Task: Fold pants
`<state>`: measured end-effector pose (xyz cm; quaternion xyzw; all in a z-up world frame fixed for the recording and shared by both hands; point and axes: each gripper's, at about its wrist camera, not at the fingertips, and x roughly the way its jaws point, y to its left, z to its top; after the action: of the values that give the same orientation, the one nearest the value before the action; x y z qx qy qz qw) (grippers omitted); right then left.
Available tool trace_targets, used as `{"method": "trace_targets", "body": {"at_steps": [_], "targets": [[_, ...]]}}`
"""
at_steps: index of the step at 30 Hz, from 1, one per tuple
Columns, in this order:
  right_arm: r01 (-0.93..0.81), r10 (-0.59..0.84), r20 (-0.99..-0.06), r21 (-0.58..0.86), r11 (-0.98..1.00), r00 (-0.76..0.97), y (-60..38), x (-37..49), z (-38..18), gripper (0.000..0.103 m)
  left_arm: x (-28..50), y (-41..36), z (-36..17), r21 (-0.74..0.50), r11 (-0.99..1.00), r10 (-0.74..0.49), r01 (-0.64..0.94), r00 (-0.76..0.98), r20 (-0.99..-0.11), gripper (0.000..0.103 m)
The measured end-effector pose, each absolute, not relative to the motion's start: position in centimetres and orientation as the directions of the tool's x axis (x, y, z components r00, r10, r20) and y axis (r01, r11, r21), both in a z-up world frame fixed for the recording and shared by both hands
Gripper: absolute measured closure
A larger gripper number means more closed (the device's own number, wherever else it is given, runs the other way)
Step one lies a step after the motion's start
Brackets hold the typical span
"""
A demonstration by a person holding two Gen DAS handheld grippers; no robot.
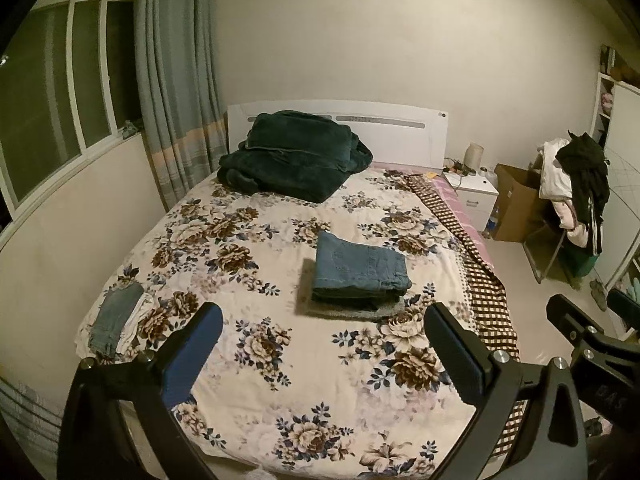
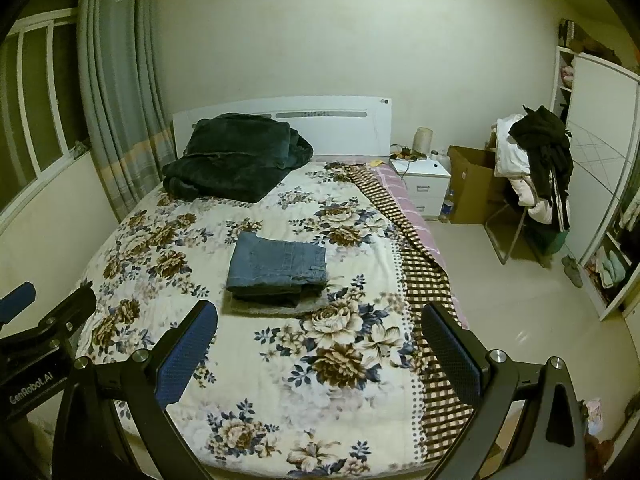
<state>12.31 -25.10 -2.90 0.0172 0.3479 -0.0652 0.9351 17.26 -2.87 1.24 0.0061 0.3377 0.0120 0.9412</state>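
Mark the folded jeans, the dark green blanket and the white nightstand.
folded jeans (image 1: 358, 262): left wrist view, top denim layer.
dark green blanket (image 1: 294, 154): left wrist view, middle of heap.
white nightstand (image 2: 425, 180): right wrist view, drawer front.

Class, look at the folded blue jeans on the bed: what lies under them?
Under the folded blue jeans sits a darker folded garment, then a grey one. How many more layers lie between is hidden.

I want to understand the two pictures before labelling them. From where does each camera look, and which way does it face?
Left wrist: above the bed's foot, facing the headboard; own open left gripper frames folded jeans; right gripper's finger at right edge.
Right wrist: beside it, further right, same direction; own open right gripper; left gripper at left edge.
Shared: floral bed cover, jeans stack, dark green blanket, nightstand.
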Motion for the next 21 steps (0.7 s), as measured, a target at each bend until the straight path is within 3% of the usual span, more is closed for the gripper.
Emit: {"method": "trace_targets", "body": {"at_steps": [21], "targets": [[0.126, -0.100, -0.654, -0.008, 0.992, 0.750, -24.89, 12.29, -3.14, 0.000, 17.48, -2.41, 1.57, 0.019, 0.999, 0.035, -0.029, 0.774, -0.632, 0.000]]}}
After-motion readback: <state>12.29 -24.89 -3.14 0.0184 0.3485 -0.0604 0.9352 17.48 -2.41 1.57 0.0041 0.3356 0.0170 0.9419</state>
